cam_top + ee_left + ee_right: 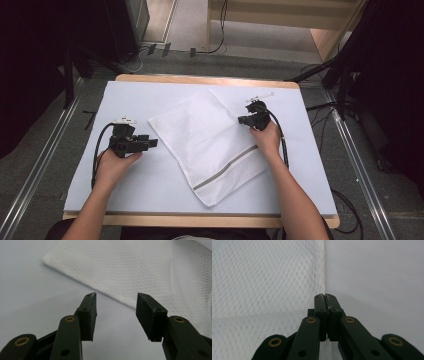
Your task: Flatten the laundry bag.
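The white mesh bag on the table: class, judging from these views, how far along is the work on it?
Early stage. Done: the white mesh bag lies spread flat on the table, one far corner folded over. In hand: the right gripper has its jaws shut at the bag's right edge, with a sliver of white between them lower down, so it seems to pinch it. Left: the left gripper is open, short of the bag's near edge, gripping nothing.

The white mesh bag [212, 145] lies flat across the middle of the table [150, 185], between the left gripper [150, 143] and the right gripper [245, 119]. Bare tabletop lies open on both sides of it.
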Tool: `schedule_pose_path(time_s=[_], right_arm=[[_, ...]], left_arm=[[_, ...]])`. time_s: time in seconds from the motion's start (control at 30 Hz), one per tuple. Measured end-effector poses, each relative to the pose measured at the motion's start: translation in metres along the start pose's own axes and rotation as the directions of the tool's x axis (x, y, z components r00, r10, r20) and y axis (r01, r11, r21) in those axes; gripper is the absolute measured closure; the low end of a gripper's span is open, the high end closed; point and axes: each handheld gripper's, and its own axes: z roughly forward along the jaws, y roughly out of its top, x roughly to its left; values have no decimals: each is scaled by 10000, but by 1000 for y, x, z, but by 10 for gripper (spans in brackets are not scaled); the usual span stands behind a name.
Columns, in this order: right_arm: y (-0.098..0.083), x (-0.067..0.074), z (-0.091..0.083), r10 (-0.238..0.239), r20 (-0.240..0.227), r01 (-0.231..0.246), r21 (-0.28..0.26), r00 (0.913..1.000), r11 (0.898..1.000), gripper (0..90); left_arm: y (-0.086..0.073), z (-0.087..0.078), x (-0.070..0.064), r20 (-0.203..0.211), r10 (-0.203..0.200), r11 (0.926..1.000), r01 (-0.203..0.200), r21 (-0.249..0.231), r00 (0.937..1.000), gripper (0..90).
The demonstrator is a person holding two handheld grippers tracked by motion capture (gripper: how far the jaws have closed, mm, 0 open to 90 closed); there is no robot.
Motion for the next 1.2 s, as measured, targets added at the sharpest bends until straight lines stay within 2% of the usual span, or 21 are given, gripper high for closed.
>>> schedule_pose_path(time_s=[0.1, 0.2, 0.37, 0.43, 0.53, 0.73, 0.83, 0.97, 1.1, 1.2], right_arm=[[-6, -10, -7, 179, 417, -177, -36, 9990, 9998, 899], [-13, -20, -14, 540, 530, -536, -101, 9971, 9985, 899], [-24, -33, -24, 889, 941, -878, -155, 9916, 9960, 891], [-28, -37, -26, 1106, 823, -1092, -214, 9904, 9938, 857], [-32, -37, -34, 1143, 736, -1114, -427, 9907, 9929, 816], [-46, -33, -58, 916, 616, -873, -691, 9939, 9938, 781], [-54, -31, -64, 821, 532, -787, -636, 9952, 9949, 779], [-63, -31, -67, 923, 368, -904, -507, 9951, 9946, 776], [-69, -32, -61, 1034, 155, -1034, -32, 9945, 9946, 777], [-69, -31, -58, 1051, 22, -1051, 88, 9945, 9944, 838]], left_arm=[[3, 6, -5, 135, 161, 9998, -163, 144, 9998, 521], [7, 13, -10, 305, 290, 9993, -296, 206, 9991, 521], [12, 25, -22, 606, 611, 9974, -634, 356, 9963, 521], [14, 31, -27, 727, 733, 9963, -764, 406, 9947, 520], [17, 39, -35, 856, 931, 9940, -976, 500, 9920, 518], [20, 57, -50, 1096, 1318, 9881, -1394, 645, 9852, 496], [20, 64, -53, 1211, 1196, 9879, -1302, 839, 9854, 489], [18, 71, -56, 1331, 1176, 9861, -1316, 1017, 9841, 491], [17, 75, -58, 1321, 1133, 9862, -1277, 1058, 9847, 489], [16, 77, -58, 1348, 1049, 9869, -1198, 1080, 9853, 489]])
